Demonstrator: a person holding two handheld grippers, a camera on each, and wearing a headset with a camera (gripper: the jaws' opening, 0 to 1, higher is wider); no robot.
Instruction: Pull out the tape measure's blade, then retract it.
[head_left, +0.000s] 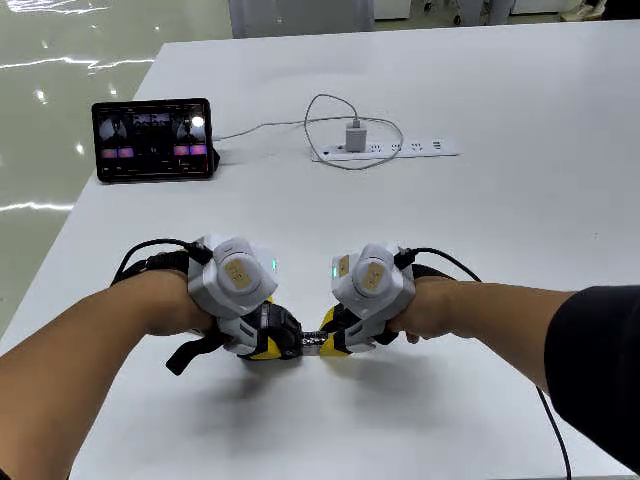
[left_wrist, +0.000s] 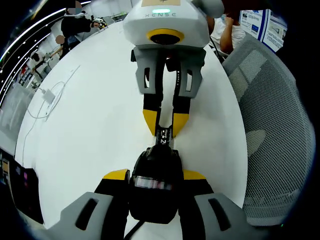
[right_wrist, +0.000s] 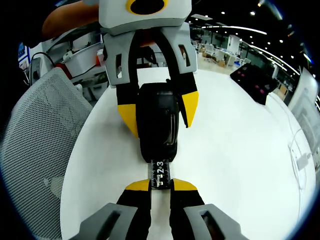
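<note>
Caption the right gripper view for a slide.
The right tool pinches the short exposed blade while the left tool, opposite, grips the black tape measure case.

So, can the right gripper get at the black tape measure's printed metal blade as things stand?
Yes, it seems: the right gripper is shut on the short stretch of blade poking from the black tape measure case, which the left gripper clamps. Nothing stands between.
</note>
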